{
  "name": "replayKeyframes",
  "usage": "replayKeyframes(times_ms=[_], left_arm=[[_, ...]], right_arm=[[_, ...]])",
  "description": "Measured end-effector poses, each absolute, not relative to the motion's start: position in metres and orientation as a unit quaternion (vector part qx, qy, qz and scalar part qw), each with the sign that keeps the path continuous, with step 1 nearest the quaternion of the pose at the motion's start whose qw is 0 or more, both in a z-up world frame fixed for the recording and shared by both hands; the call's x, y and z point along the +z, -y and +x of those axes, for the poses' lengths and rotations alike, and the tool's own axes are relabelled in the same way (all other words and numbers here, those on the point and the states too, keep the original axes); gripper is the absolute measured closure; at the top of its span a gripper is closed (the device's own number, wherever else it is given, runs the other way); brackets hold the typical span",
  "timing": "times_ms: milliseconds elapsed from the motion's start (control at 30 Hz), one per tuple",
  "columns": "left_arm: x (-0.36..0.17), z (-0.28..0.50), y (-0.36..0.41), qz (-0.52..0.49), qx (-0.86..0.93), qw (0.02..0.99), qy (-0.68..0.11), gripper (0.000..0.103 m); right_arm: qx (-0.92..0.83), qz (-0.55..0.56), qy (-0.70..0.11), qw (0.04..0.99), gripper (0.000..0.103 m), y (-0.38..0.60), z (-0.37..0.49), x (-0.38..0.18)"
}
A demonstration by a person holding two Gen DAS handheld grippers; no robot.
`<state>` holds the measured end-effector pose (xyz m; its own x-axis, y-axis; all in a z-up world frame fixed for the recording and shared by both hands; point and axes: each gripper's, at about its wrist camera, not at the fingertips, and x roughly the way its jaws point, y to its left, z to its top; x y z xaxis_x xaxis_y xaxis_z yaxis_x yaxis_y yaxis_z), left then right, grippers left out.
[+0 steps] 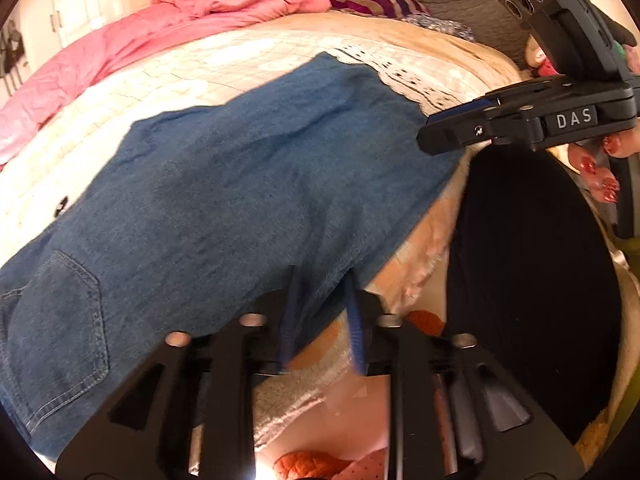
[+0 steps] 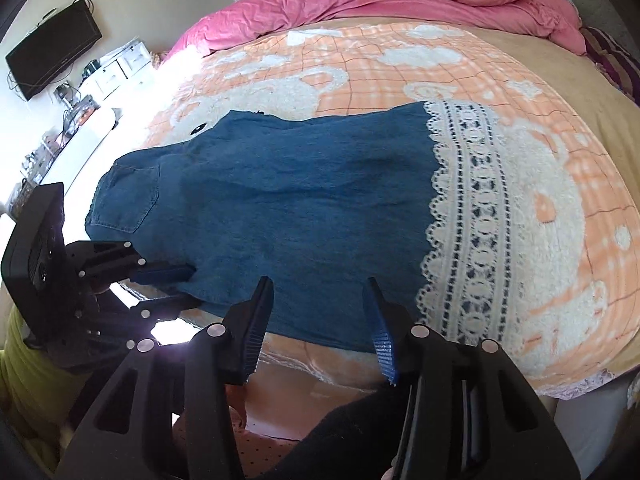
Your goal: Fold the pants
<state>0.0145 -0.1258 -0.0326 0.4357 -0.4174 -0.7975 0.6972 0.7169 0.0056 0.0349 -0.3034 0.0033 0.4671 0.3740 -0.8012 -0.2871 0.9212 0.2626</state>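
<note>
The denim pants (image 2: 280,208) lie flat across the orange checked blanket (image 2: 560,184), pocket end toward the left gripper (image 2: 168,286) and lace-trimmed hems (image 2: 472,216) toward the right gripper (image 2: 320,312). The left gripper's jaws are spread and straddle the near edge of the denim without clamping it, and the right gripper hovers with jaws wide apart just over the same edge, holding nothing. We judge that the fold is about to start, so we should seat both sets of jaws on that edge, close fully, and lift evenly.
</note>
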Motion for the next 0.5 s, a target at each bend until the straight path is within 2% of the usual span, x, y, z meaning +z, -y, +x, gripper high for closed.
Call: replayKeyframes(times_ms=[67, 100, 267, 400, 433, 467, 500], left_arm=[[-0.031, 0.011, 0.127, 0.173, -0.339, 0.829, -0.410, 0.102], [-0.029, 0.010, 0.126, 0.175, -0.342, 0.828, -0.409, 0.103], [-0.035, 0.007, 0.128, 0.186, -0.357, 0.804, -0.437, 0.103], [-0.038, 0.008, 0.128, 0.189, -0.353, 0.801, -0.445, 0.101], [-0.036, 0.008, 0.127, 0.181, -0.356, 0.802, -0.443, 0.092], [-0.032, 0.007, 0.124, 0.174, -0.357, 0.805, -0.440, 0.079], [-0.028, 0.007, 0.121, 0.165, -0.359, 0.808, -0.437, 0.074]], right_arm=[[0.200, 0.049, -0.482, 0.852, 0.054, 0.298, 0.041, 0.003], [0.198, 0.051, -0.485, 0.850, 0.049, 0.296, 0.045, 0.001], [0.180, 0.053, -0.520, 0.834, 0.048, 0.297, 0.049, -0.019], [0.186, 0.072, -0.514, 0.834, 0.048, 0.303, 0.047, -0.021], [0.189, 0.073, -0.512, 0.835, 0.048, 0.304, 0.046, -0.020], [0.191, 0.076, -0.508, 0.836, 0.048, 0.306, 0.044, -0.017], [0.197, 0.080, -0.495, 0.842, 0.048, 0.309, 0.041, -0.011]])
